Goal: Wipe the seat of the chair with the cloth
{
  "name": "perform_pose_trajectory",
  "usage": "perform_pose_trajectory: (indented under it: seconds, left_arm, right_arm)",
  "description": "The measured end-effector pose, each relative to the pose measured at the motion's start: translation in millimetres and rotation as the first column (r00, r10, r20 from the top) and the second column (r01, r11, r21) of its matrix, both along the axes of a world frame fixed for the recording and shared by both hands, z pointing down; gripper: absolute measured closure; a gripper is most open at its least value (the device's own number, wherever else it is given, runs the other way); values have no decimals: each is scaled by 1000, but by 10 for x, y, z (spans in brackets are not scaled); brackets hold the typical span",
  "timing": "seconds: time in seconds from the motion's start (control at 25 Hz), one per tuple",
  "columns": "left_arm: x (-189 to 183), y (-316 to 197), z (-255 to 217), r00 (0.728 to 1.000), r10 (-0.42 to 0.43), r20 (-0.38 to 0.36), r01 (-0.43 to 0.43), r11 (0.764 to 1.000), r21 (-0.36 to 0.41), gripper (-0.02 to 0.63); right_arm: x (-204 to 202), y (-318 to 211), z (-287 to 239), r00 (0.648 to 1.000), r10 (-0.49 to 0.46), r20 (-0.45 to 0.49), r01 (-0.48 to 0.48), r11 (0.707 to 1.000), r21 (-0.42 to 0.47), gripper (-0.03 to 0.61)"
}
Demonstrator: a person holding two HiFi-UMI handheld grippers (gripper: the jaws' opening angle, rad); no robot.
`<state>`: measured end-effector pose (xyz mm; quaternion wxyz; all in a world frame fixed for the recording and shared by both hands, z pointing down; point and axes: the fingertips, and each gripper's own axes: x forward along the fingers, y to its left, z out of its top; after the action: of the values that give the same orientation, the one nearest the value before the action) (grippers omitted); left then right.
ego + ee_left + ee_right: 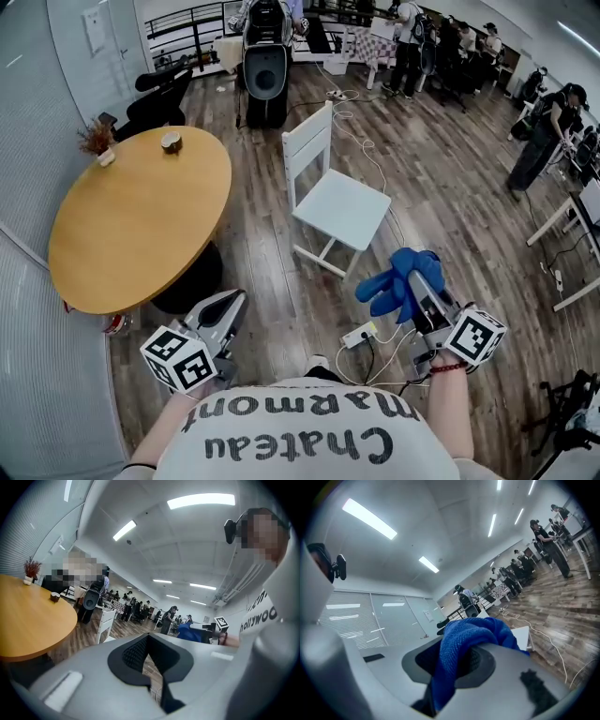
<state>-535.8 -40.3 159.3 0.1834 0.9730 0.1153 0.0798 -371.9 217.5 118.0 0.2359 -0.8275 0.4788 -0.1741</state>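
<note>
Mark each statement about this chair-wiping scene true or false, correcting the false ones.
1. The right gripper holds the blue cloth. True.
2. The cloth lies on the seat of the white chair. False: it hangs from the right jaws, off the chair.
3. The left gripper grips the chair's back. False: its jaws are together on nothing, away from the chair.
4. In the head view, the round wooden table stands left of the chair. True.
</note>
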Motion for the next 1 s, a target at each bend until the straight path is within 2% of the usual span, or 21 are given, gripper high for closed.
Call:
perform_pose_trajectory:
  seconds: [0.16,0.36,0.44,0.72,1.0]
  left_arm:
    - [248,-65,-9,999,-25,22,25,1000,-1,609]
    - [526,-195,-149,994,-106,-19,105,994,-41,609]
    - [611,-257,-172,991,-130,-14,129,990,-55,609]
    - [912,-221,-116,993,-112,24,113,993,-47,609]
    - [1307,-178,11,994,-102,50,105,992,-69,609]
  right_arm:
    - [286,-4,26,1000,-5,14,5,1000,19,508]
    - [576,53,172,999,-14,38,14,1000,7,508]
    - [671,54,236,998,-15,55,14,1000,18,508]
    - [912,-39,287,997,-50,59,51,999,-6,508]
    - [1218,20,433,995,-32,99,36,999,-38,508]
